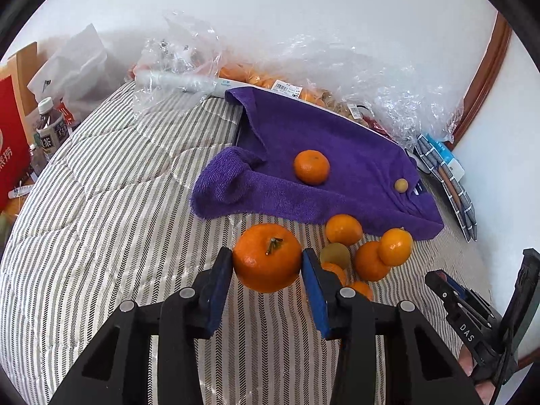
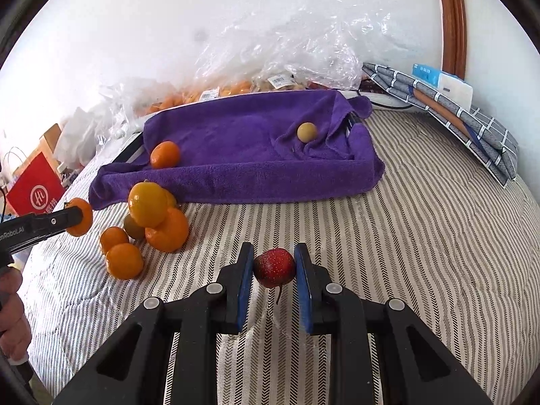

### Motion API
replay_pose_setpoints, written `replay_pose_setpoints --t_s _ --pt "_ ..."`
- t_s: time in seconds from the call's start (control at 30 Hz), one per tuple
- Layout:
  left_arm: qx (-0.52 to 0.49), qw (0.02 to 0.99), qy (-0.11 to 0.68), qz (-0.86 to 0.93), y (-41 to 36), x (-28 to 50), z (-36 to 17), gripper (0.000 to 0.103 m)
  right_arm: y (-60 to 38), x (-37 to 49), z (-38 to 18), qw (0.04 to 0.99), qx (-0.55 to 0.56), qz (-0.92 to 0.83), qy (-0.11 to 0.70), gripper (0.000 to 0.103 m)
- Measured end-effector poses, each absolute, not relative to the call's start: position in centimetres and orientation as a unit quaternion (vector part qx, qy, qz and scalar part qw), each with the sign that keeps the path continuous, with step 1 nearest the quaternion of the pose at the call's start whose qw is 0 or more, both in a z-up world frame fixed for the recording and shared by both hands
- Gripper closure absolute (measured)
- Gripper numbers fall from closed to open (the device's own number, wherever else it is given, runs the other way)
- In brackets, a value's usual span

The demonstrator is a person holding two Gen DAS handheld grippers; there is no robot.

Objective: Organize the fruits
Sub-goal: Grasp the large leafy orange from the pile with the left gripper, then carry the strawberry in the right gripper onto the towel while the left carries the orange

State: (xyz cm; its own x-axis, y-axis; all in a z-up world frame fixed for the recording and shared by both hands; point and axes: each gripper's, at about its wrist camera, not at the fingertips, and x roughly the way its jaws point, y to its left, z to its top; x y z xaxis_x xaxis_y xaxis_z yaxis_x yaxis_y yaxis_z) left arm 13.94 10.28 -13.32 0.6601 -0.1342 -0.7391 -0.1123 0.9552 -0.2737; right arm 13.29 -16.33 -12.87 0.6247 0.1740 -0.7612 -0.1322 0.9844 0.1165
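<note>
- Left gripper [image 1: 267, 263]: black plastic frame, blue flat pads, clamped on a stemmed mandarin [image 1: 266, 257], glossy, dimpled peel, short green-brown stem on top; held clear above the striped quilt [image 1: 101, 202].
- Right gripper [image 2: 274, 266]: same black-and-blue build, clenched on a small red fruit [image 2: 274, 267], round, pale-speckled skin, thin stalk hanging below; white letters "DAS" legible along one of its black bars in the left wrist view.
- Left gripper as seen from the right wrist view: partial white lettering "nRoboLAI" on the black arm, a bare hand [image 2: 11, 317] at the handle.
- Loose pile [image 2: 148, 226] on the quilt, just beside the near edge of the towel: several smooth orange mandarins touching one another, one stacked on top, one dull green-brown round fruit [image 2: 132, 226] among them.
- Quilt: padded fabric, fine grey and white herringbone stripes.
- Purple towel [image 2: 243, 141]: fluffy terry cloth draped over a shallow rectangular tray, near-left corner folded over; bearing one mandarin on the towel [image 2: 164, 154] and, well apart, a small tan ball-shaped fruit [image 2: 306, 132].
- Clear crinkled plastic bags [image 2: 280, 54] behind the towel: orange fruit inside, white barcode stickers, print too small to read.
- Folded grey checked cloth [image 2: 472, 128] at far right, a blue-and-white box on it.
- Red paper bag [image 2: 35, 192] at far left: white circular logo, Chinese characters partly cut off; bottle [image 1: 50, 128] beside it, label showing "茶".
</note>
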Motion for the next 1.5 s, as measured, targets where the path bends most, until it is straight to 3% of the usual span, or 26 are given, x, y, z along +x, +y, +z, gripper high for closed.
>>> replay_pose_setpoints --t_s 0.43,0.83,1.5 --pt "-0.144 0.906 0.398 0.005 11.2 13.1 -12.1 0.063 -15.6 12.9 -12.9 0.893 0.005 0.081 0.443 0.079" --pt "-0.14 0.919 0.369 0.007 10.8 13.4 -9.2 0.063 -16.2 12.6 -9.2 0.912 0.004 0.077 0.403 0.079" --pt "-0.139 0.924 0.356 0.011 10.5 19.6 -8.7 0.063 -16.4 18.8 -5.7 0.931 0.008 0.075 0.358 0.079"
